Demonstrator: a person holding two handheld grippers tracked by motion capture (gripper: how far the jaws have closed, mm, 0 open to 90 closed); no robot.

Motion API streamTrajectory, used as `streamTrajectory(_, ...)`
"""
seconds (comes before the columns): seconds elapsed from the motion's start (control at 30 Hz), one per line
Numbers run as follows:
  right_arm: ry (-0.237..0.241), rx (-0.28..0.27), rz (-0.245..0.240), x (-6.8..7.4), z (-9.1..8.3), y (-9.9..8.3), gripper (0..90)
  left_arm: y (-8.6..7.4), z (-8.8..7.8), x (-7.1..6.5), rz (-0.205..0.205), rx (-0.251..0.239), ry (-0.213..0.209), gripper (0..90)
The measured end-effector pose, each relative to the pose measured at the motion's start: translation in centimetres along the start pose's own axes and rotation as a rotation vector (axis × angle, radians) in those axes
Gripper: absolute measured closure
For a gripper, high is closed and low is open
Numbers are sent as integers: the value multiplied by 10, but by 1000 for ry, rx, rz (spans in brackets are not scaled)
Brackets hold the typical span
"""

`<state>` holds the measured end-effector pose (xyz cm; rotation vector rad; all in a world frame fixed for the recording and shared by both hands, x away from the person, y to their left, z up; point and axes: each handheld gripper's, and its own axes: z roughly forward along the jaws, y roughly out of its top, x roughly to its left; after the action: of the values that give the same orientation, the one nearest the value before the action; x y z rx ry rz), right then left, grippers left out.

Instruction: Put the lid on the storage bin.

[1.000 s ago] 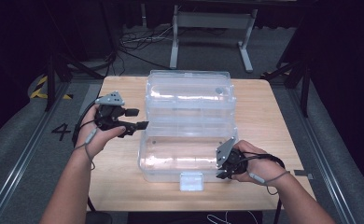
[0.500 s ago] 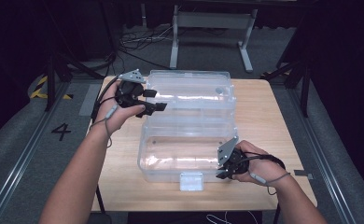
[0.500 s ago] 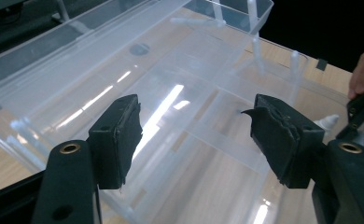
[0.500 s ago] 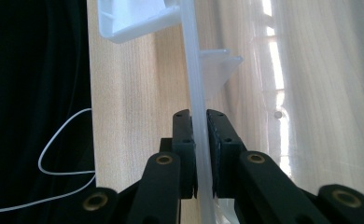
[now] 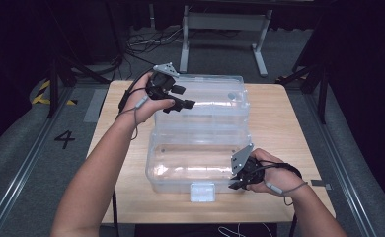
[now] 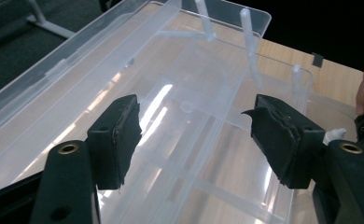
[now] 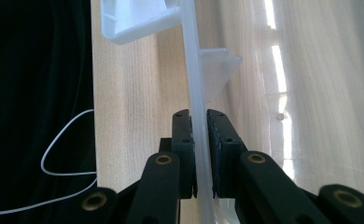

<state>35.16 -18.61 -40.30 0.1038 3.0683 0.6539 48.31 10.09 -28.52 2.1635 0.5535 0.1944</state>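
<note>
A clear plastic box (image 5: 195, 163) lies opened flat on the wooden table (image 5: 279, 123), its lid (image 5: 215, 98) folded back on the far side. My left gripper (image 5: 183, 97) hovers open over the lid's left part; in the left gripper view its jaws (image 6: 196, 140) stand wide apart above the clear ribbed lid (image 6: 180, 84) with nothing between them. My right gripper (image 5: 236, 180) is at the box's near right corner. In the right gripper view its pads (image 7: 199, 126) press from both sides on the thin clear front rim (image 7: 192, 70).
A white latch tab (image 5: 202, 191) sticks out from the box's near wall. Bare wood runs along the table's right side and near edge. Behind the table stand a metal frame (image 5: 225, 22) and floor cables (image 5: 141, 42); dark stands flank both sides.
My left hand has moved from beside the box's left edge away and to the right, rising over the lid. The right gripper has kept its hold on the rim.
</note>
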Motion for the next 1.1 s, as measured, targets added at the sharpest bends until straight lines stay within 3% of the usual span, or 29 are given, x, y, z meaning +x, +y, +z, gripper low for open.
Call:
streamTrajectory(0.27,3,-5,-2,0,0,0,829,7,26,-1,9,61,-60,358)
streamTrajectory(0.63,5,-4,-9,-1,0,-1,829,12,45,-2,20,153,-86,469)
streamTrajectory(0.73,6,0,-4,0,0,-1,830,14,50,-5,40,213,-87,543)
streamTrajectory(0.77,6,0,-4,0,0,-1,830,14,50,-5,40,213,-87,598)
streamTrajectory(0.87,5,2,-4,0,0,-1,831,17,50,-7,74,246,-77,650)
streamTrajectory(1.0,6,-1,-8,0,0,-1,830,19,51,-8,97,273,-104,794)
streamTrajectory(1.1,7,-1,-8,0,0,-1,830,21,50,-8,119,295,-110,826)
